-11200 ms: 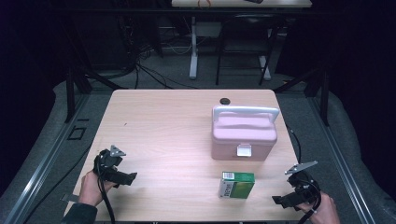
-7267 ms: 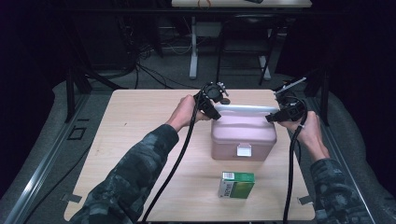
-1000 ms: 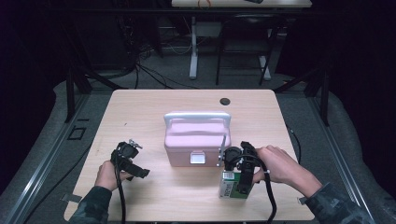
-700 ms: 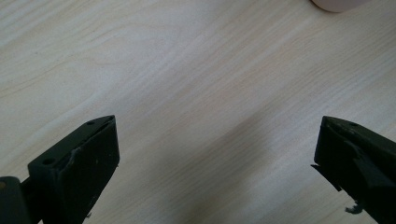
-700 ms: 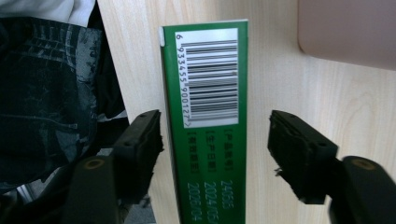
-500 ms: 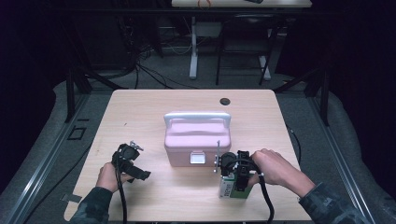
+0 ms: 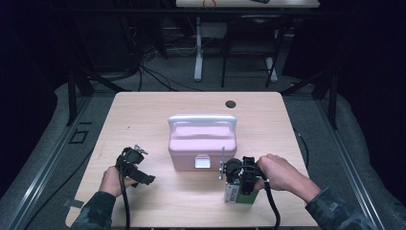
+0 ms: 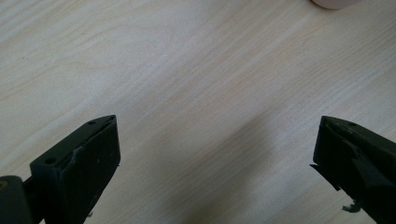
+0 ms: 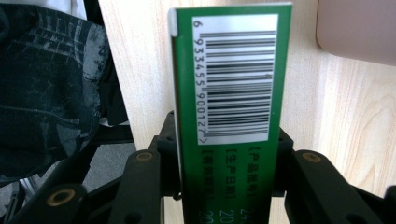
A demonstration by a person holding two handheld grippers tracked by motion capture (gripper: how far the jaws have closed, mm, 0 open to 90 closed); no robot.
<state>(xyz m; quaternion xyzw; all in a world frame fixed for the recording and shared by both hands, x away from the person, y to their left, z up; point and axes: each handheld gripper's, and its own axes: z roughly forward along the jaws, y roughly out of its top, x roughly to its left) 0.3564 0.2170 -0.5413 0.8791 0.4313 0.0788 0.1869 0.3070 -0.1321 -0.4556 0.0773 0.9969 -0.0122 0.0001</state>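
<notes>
Right gripper (image 7: 238, 184): jaws just closed in, now clamped on either side of green box (image 9: 231, 107); pads pressed against both long faces in right gripper view, barcode panel facing camera. Seen from high view, same box (image 7: 233, 195) at near right part of table (image 7: 143, 115), low on wood, whether resting or just lifted cannot tell; person's right hand (image 7: 277, 172) wrapped round gripper body from the right, cable looping off toward table's near edge.

Left gripper (image 7: 139, 173): jaws spread wide, nothing between; bare wood grain between the two black tips in left gripper view (image 8: 210, 154). Held by left hand (image 7: 112, 179) at near left of table, well apart from box.

Pink case (image 7: 203, 141) at table centre, lid down, white handle along its far top edge, white latch on near face. Green box just beside case's near right corner, not touching as far as visible. Corner of case visible at top right in right gripper view (image 9: 359, 28).

Small dark round grommet (image 7: 231, 104) in tabletop beyond case.
</notes>
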